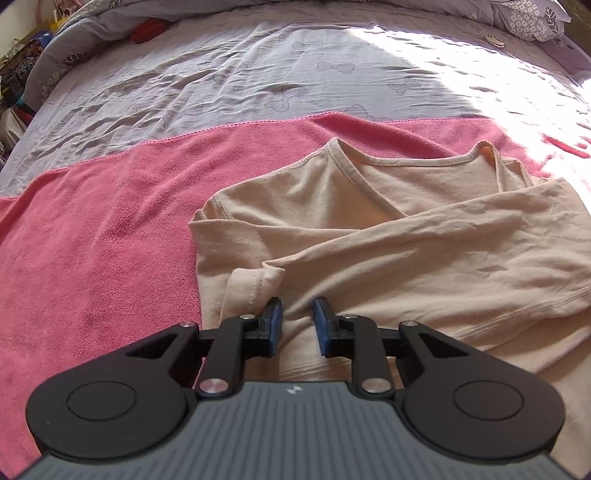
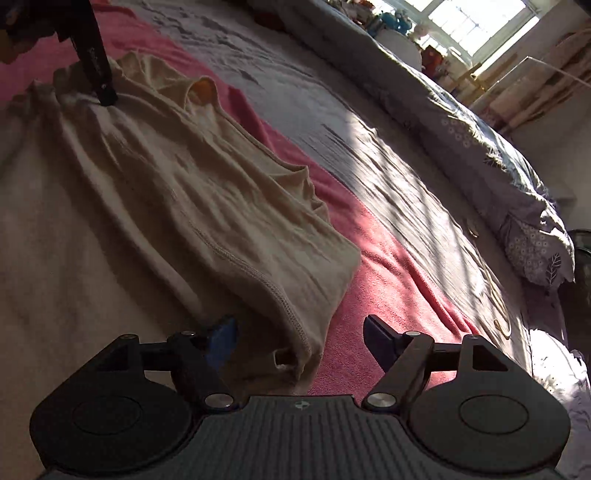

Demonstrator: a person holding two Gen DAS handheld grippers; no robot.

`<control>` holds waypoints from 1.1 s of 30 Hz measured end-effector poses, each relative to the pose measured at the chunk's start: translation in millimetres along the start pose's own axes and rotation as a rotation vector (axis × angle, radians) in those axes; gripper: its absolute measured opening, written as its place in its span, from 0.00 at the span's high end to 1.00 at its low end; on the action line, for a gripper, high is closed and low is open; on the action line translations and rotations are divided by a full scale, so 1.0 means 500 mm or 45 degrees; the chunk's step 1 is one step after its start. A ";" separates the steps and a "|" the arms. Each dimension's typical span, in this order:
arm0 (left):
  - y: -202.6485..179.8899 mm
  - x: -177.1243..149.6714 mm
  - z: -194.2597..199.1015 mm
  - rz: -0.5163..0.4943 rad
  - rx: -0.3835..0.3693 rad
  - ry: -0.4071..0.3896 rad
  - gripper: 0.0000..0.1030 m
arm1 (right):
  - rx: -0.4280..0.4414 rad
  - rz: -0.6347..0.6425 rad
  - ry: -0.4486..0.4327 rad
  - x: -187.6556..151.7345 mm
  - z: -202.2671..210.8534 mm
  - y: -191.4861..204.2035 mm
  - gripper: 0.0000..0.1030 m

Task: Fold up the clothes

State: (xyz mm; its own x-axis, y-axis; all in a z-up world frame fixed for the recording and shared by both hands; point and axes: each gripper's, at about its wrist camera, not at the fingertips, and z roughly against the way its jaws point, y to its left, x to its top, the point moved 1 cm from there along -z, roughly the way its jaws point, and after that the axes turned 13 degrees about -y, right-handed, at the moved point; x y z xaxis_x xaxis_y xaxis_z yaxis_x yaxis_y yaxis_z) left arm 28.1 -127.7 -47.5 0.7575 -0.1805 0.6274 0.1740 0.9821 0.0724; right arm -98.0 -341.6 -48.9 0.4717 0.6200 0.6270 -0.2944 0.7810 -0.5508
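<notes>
A beige shirt [image 1: 388,229] lies partly folded on a pink towel [image 1: 103,229], one side laid across the body and the neckline at the far edge. My left gripper [image 1: 298,302] points down at the shirt's near left part. Its jaws stand a narrow gap apart, tips against the cloth beside a sleeve cuff [image 1: 255,284]. In the right wrist view one of its dark fingers [image 2: 103,85] presses into the shirt [image 2: 177,192], with wrinkles spreading from it. My right gripper [image 2: 297,325] is open wide, and the shirt's hem corner [image 2: 291,347] lies loose between its jaws.
The towel covers a lavender bed sheet [image 1: 258,74]. A grey floral duvet [image 2: 480,147] is bunched along the far side, below a bright window [image 2: 476,26]. A red item [image 1: 147,29] lies at the back left and a small round object [image 1: 495,40] at the back right.
</notes>
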 end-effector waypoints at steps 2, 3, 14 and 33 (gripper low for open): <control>-0.001 -0.001 0.001 -0.011 0.000 -0.005 0.72 | -0.123 0.005 0.006 -0.004 -0.028 0.002 0.26; -0.002 -0.002 0.001 -0.016 0.000 -0.007 0.72 | -0.194 0.036 0.002 -0.009 -0.043 0.003 0.24; -0.001 -0.009 0.000 -0.069 -0.027 -0.033 0.70 | -0.361 0.054 0.025 -0.066 -0.079 -0.018 0.20; 0.155 0.128 0.045 -0.181 -0.071 -0.131 0.48 | 0.336 -0.441 0.075 -0.025 -0.014 -0.281 0.00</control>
State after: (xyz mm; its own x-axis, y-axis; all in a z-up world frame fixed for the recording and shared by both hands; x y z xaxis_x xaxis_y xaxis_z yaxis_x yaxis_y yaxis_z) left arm 75.7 -61.9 15.8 0.6548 -0.3077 0.6903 0.3116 0.9421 0.1244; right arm -56.7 -459.4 16.8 0.6240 0.3187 0.7135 -0.3092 0.9392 -0.1492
